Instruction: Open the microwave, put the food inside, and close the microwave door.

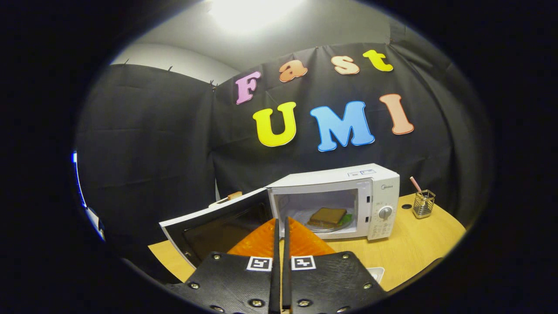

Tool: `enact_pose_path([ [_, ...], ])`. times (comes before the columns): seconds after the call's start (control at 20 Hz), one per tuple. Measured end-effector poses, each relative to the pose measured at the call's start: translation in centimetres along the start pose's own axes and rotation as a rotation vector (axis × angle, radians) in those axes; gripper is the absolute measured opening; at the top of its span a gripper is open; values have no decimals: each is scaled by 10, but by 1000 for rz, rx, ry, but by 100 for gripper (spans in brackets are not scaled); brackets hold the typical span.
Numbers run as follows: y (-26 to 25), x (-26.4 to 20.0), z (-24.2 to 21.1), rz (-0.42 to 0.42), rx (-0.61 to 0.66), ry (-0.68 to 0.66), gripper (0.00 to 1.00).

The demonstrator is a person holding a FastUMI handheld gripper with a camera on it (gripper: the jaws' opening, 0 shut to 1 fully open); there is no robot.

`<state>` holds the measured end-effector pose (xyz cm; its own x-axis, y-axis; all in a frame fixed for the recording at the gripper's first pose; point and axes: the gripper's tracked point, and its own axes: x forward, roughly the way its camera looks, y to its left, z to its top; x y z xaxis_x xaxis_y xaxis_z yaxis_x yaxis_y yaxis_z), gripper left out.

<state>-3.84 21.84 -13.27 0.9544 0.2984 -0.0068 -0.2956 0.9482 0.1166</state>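
Black cloth walls close off the booth behind a wooden counter (405, 253), w/ light overhead. My hand-held gripper (281, 231) has its fingers pressed nearly together, just a thin slit between them, nothing held. Tips sit just short of the microwave (375, 183) mouth, right at the hinge side.

Food (328, 216), a sandwich on a plate, is already inside the cavity, beyond the fingertips. So I judge loading is done; closing is what's left. Door (218, 222) hangs wide open, swung out to the hinge side and just beside my fingers.

Next move, I reckon: slide over behind the door's outer face & push it round to latch. Room is tight by the door's free edge near the counter's front edge. Other side has open counter; wire cup (423, 203) w/ a straw stands well apart past the dial.
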Motion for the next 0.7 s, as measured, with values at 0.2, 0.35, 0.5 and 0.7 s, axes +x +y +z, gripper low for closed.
enact_pose_path([
  [0.2, 40, -7, 1, 69, -9, 19, 8],
  [0.35, 74, -10, 2, 135, -5, 16, 5],
  [0.5, 112, -7, -1, 204, 14, 33, 2],
  [0.7, 166, 0, -10, 285, 25, 62, 2],
])
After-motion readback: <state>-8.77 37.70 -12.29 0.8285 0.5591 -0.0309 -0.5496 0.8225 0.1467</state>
